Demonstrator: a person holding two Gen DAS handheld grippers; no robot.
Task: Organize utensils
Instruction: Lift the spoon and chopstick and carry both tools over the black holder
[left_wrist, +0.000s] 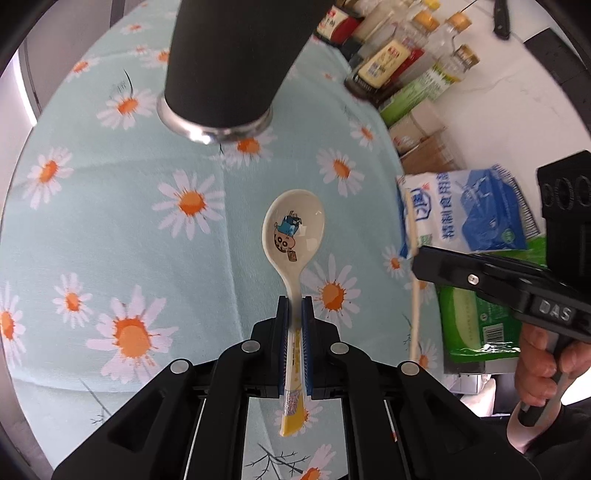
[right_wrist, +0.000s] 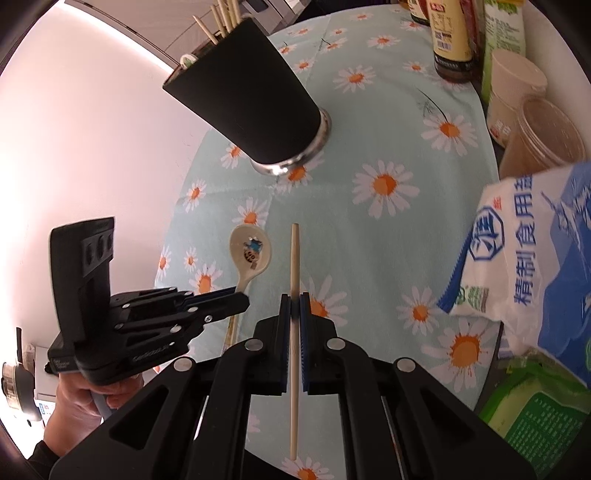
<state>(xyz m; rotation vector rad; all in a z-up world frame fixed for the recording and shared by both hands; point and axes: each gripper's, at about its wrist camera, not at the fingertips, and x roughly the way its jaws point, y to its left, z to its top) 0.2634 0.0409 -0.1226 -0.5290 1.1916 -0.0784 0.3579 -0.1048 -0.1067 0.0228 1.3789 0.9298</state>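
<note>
Both hands are loaded and the black holder cup is the obvious destination, standing on the daisy tablecloth at about twelve o'clock from the left gripper and nearer eleven o'clock from the right gripper. To do this step well, I would take one piece at a time: lift it clear of the cloth, carry it above the cup's rim, tip it toward vertical with the handle end leading down, and only let go once it is inside, minding the chopsticks already standing in there so nothing knocks the cup over. The left gripper's blue pads are pressed in on the handle of the white cartoon spoon, gripping it partway along, with the bowl pointing toward twelve o'clock and the yellow handle tip poking out behind the pads. The right gripper is pinched tight on a single wooden chopstick, held near its middle and running straight from six to twelve o'clock. A salt bag sits off at three o'clock, well clear of the route
</note>
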